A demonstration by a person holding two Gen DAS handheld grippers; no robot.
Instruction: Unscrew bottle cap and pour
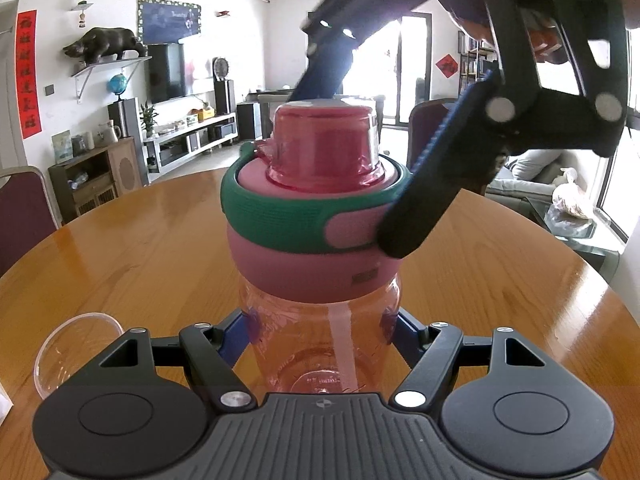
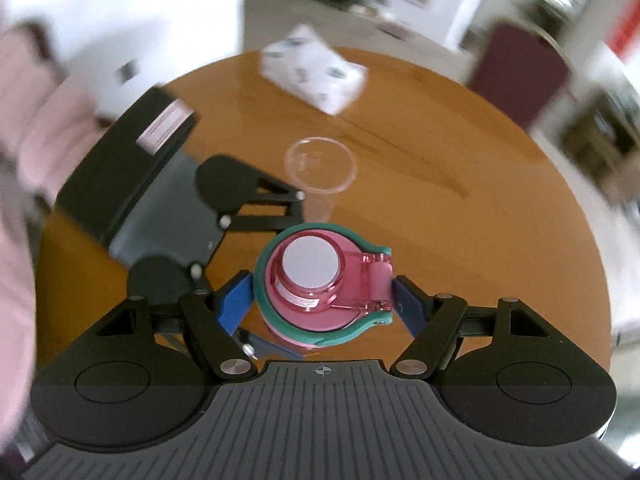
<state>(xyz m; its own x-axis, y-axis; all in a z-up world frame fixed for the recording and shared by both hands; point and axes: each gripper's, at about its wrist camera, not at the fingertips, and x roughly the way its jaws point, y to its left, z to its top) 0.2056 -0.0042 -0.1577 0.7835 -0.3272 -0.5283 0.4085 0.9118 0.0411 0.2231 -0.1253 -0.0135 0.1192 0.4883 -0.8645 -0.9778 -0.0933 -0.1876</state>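
Left wrist view, read left to right: we note a clear plastic cup [image 1: 78,354] standing on the round wooden table [image 1: 500,280], near the left gripper's left side. At centre, our left gripper [image 1: 320,334] is clamped on the translucent pink bottle [image 1: 320,340]; its blue pads [image 1: 234,340] press the lower body from both sides, and the bottle stands upright on the table. Above the body sits the pink screw cap [image 1: 304,268], ringed by a green carry strap [image 1: 276,220] and topped by a clear red flip lid [image 1: 324,148]. From upper right the right gripper [image 1: 360,136] reaches down over the cap, one black finger [image 1: 424,208] lying against the strap's right side.

Right wrist view, again left to right: a pink sleeve [image 2: 24,184] at the far left edge, blurred; then the left gripper's black body [image 2: 168,208] leading to the bottle. The cup [image 2: 320,164] stands just beyond the bottle, and a white patterned tissue pack [image 2: 316,68] lies farther back on the table [image 2: 500,220]. Looking straight down, we see the right gripper [image 2: 320,300] with fingers narrowed around the cap [image 2: 320,320], blue pads [image 2: 236,300] at the strap [image 2: 262,264] on either side. They appear to touch it. The picture is motion-blurred.
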